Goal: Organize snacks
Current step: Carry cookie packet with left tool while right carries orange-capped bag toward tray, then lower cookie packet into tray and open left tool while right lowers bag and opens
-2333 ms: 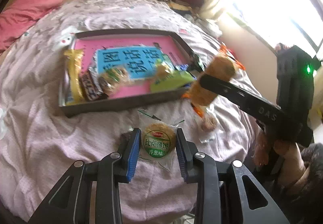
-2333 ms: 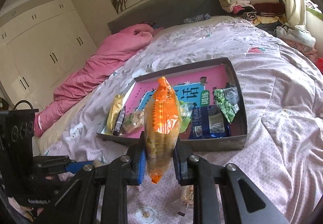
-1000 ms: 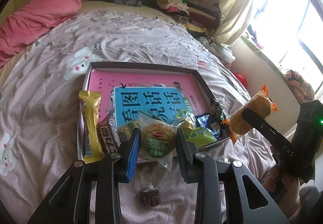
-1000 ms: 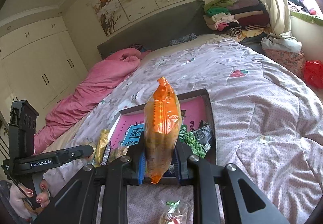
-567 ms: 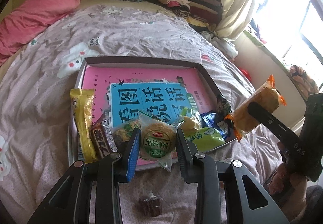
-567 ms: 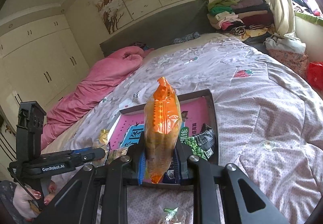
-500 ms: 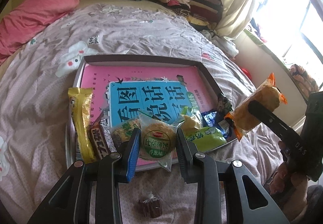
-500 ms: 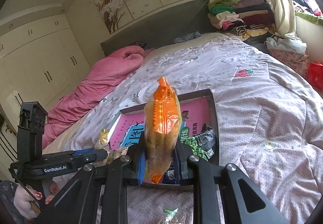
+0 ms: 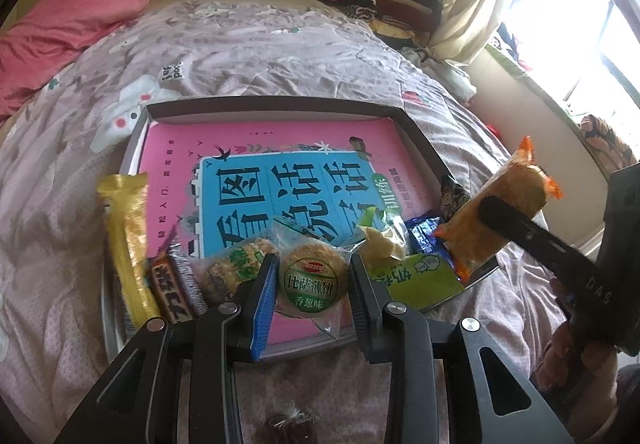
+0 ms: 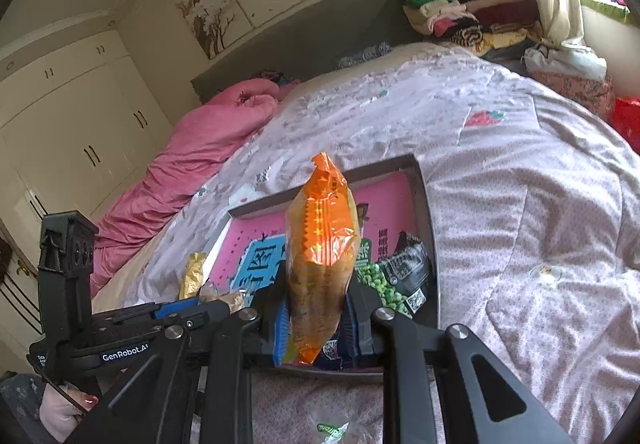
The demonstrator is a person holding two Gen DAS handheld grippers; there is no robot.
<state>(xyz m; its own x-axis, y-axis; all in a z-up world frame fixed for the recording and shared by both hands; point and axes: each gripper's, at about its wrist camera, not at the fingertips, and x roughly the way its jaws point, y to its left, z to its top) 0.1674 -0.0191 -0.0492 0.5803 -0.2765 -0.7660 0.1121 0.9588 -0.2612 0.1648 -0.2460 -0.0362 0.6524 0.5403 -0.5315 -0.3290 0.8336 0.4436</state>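
Observation:
My left gripper (image 9: 313, 280) is shut on a round cracker packet (image 9: 313, 278) with a green label, held over the near edge of a dark shallow tray (image 9: 276, 103) lined with a pink and blue book. My right gripper (image 10: 320, 298) is shut on an orange snack bag (image 10: 322, 244), upright, above the tray's near right corner (image 10: 425, 199). The bag also shows in the left wrist view (image 9: 498, 219). In the tray lie a yellow bar (image 9: 128, 240), a brown bar (image 9: 172, 290), a biscuit packet (image 9: 234, 268) and a green packet (image 9: 416, 278).
The tray sits on a bed with a lilac patterned quilt (image 9: 260, 43). A small dark wrapped sweet (image 9: 288, 422) lies on the quilt near me. A clear wrapped snack (image 10: 336, 430) lies below the right gripper. A pink duvet (image 10: 192, 163) and folded clothes (image 10: 460, 7) lie at the back.
Both grippers have moved forward and lower toward the tray's near edge, each still holding its snack. The tray looks closer in both views.

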